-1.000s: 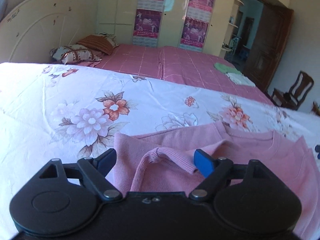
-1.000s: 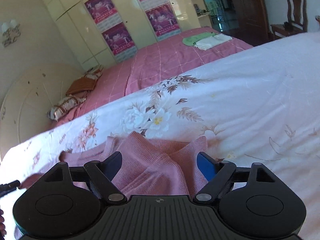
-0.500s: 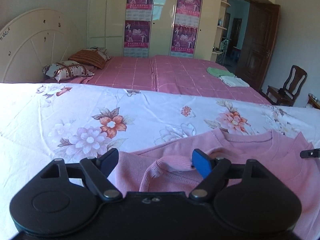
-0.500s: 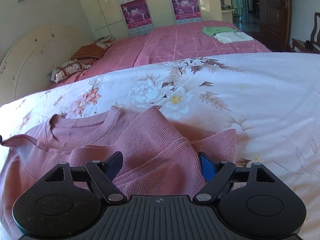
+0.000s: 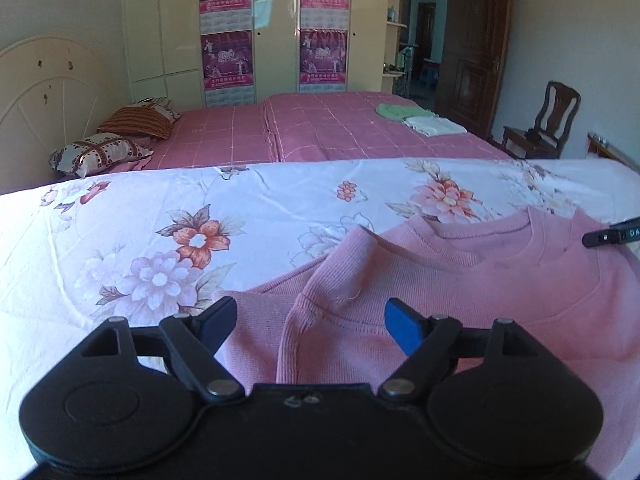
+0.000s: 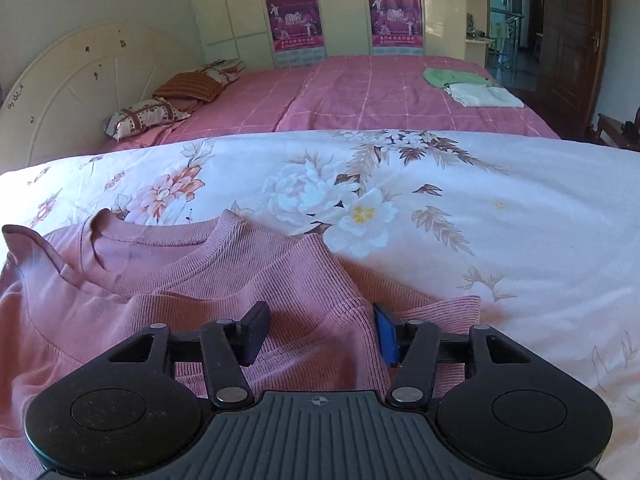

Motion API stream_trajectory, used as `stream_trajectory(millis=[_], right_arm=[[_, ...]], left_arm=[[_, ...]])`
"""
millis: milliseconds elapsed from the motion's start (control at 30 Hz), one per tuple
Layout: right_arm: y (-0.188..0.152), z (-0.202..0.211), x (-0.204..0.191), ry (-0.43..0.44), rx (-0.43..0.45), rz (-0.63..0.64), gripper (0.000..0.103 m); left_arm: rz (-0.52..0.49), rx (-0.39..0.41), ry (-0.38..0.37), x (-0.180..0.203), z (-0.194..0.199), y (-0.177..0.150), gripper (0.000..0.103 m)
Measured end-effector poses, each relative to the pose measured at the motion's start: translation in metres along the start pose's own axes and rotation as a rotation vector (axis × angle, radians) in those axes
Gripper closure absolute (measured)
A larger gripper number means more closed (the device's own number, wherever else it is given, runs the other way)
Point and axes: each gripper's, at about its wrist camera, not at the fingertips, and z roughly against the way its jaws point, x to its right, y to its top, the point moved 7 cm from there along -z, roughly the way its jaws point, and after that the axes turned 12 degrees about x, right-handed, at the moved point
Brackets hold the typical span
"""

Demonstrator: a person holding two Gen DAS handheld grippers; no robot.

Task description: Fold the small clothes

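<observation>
Floral bedsheet (image 5: 248, 216) under pink sweater (image 5: 500, 280), flat, neckline facing far bed, long axis toward camera, left tool (image 5: 308, 320) released astride folded sleeve, right tool (image 6: 320, 330) closing around sleeve fold.

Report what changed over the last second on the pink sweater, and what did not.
The right gripper came down over the folded right sleeve; its jaws are closing with the knit between them. The left gripper stays open over the left sleeve. The pink sweater still lies on the floral sheet.
</observation>
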Motion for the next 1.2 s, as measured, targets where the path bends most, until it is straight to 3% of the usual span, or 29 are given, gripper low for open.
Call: stream_trajectory(millis=[133,167,200,233,267,367,500,667,800,900,1000,1033,1067,1100,1133,1200], right_arm=[[-0.001,-0.004,-0.008,0.002,-0.019,0.070,0.052],[-0.001,-0.003,-0.010,0.012,-0.024,0.088,0.066],[0.000,-0.002,-0.011,0.016,-0.027,0.096,0.074],[0.001,-0.001,-0.011,0.018,-0.028,0.102,0.084],[0.002,0.000,-0.010,0.016,-0.026,0.107,0.088],[0.005,0.009,-0.002,-0.015,0.014,0.077,0.093],[0.008,0.026,0.016,-0.072,0.086,-0.004,0.093],[0.010,0.036,0.034,-0.123,0.160,-0.153,0.093],[0.002,0.014,0.031,-0.166,0.107,-0.155,0.093],[-0.001,0.009,0.030,-0.204,0.097,-0.116,0.093],[0.001,0.015,0.030,-0.187,0.088,-0.105,0.090],[0.003,0.021,0.030,-0.194,0.099,-0.096,0.079],[0.006,0.029,0.030,-0.213,0.119,-0.079,0.062],[0.008,0.037,0.028,-0.220,0.140,-0.062,0.053],[0.011,0.045,0.025,-0.214,0.160,-0.052,0.047],[0.015,0.061,0.015,-0.182,0.187,-0.029,0.047]], left_arm=[[-0.010,-0.016,0.008,0.004,-0.025,-0.003,0.031],[-0.014,-0.028,0.004,0.006,-0.030,-0.004,0.043],[-0.018,-0.041,-0.007,0.007,-0.035,-0.006,0.053],[-0.025,-0.050,-0.014,0.009,-0.039,-0.008,0.074],[-0.041,-0.048,-0.002,0.011,-0.040,-0.008,0.087],[-0.053,-0.014,0.018,0.017,-0.036,-0.005,0.095],[-0.040,0.046,0.072,0.013,-0.025,-0.005,0.096],[0.134,0.148,0.172,-0.008,-0.010,0.007,0.095],[0.145,0.034,0.211,-0.009,-0.035,-0.009,0.095],[0.092,0.015,0.250,-0.004,-0.038,-0.015,0.093],[0.045,0.010,0.264,0.000,-0.029,-0.012,0.077],[0.040,0.013,0.262,0.000,-0.025,-0.011,0.068],[0.039,0.020,0.265,-0.001,-0.018,-0.010,0.052],[0.047,0.031,0.272,-0.002,-0.010,-0.009,0.045],[0.060,0.053,0.276,-0.003,0.000,-0.008,0.039],[0.086,0.077,0.256,0.000,0.018,-0.004,0.039]])
